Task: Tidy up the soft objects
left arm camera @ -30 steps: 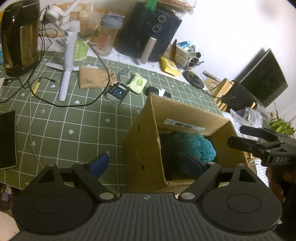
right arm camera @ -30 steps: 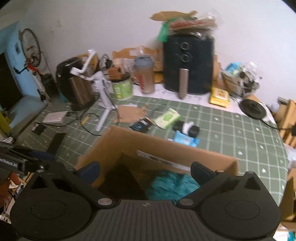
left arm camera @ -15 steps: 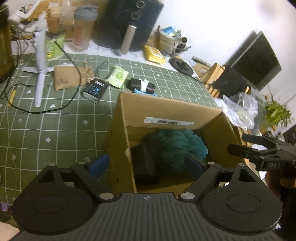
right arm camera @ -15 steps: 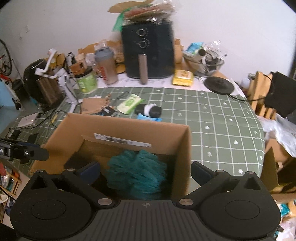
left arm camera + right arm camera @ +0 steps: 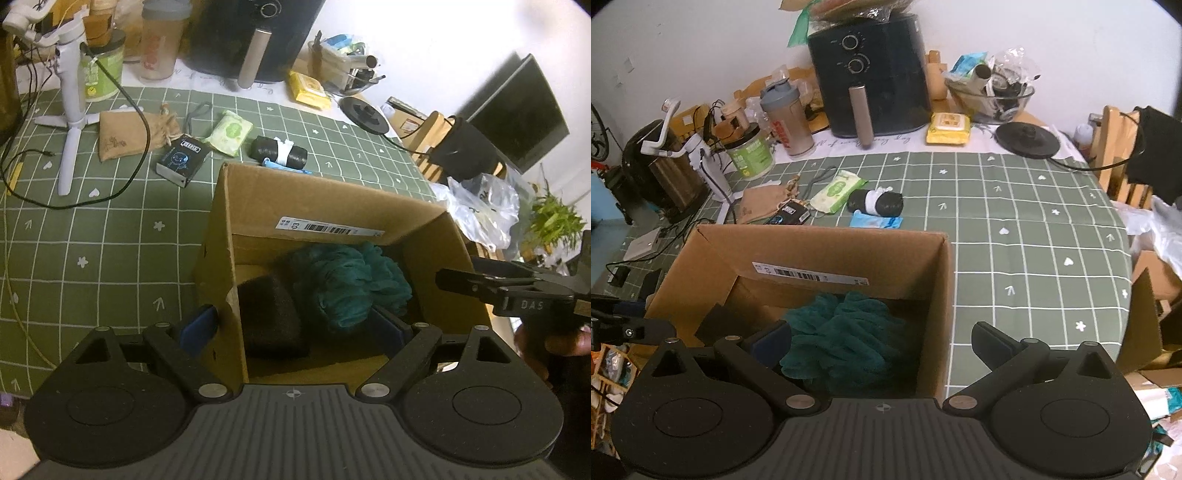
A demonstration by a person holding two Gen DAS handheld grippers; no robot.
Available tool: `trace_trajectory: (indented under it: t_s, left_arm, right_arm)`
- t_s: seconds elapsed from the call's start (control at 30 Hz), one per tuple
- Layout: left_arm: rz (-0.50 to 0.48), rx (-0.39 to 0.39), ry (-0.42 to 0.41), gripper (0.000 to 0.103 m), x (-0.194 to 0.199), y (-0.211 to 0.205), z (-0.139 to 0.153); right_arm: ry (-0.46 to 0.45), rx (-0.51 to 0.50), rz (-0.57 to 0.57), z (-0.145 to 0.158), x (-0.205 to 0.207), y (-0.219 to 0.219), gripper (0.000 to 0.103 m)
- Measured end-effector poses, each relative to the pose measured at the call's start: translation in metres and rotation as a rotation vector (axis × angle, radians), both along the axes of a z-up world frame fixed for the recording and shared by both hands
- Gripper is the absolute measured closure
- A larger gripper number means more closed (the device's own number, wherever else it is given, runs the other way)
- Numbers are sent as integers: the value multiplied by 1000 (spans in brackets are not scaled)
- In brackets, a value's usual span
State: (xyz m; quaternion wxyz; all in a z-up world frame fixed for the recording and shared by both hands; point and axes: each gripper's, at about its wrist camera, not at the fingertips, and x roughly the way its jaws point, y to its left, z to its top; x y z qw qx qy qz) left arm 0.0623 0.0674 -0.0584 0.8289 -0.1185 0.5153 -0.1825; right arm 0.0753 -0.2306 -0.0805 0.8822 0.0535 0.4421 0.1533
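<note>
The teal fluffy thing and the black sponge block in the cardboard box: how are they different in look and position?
The teal fluffy thing is ruffled and rounded; the black sponge block is flat-sided and boxy. The teal one is bulkier and sits toward the box's right, the black one against the left wall. Both look soft and lie inside the cardboard box.

Teal cloth (image 5: 351,284) and black sponge (image 5: 271,317) inside box (image 5: 325,206).
</note>
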Motion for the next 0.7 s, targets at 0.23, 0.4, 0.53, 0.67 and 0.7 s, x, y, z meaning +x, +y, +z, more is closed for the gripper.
trace_trajectory:
  t_s: [0.23, 0.4, 0.53, 0.67, 0.7]
  left_arm:
    - [15, 14, 22, 14, -2, -3, -2]
    - [51, 9, 34, 14, 1, 3, -4]
    - [79, 17, 13, 14, 6, 8, 1]
    - [97, 28, -1, 14, 16, 10, 3]
    - [101, 32, -7, 14, 18, 11, 4]
  right_arm:
    - [29, 36, 44, -5, 8, 2, 0]
    - [16, 25, 54, -1, 11, 0, 0]
    - [3, 24, 50, 6, 18, -11, 0]
    - [-20, 13, 65, 15, 32, -21, 0]
    - [-25, 9, 72, 18, 36, -23, 0]
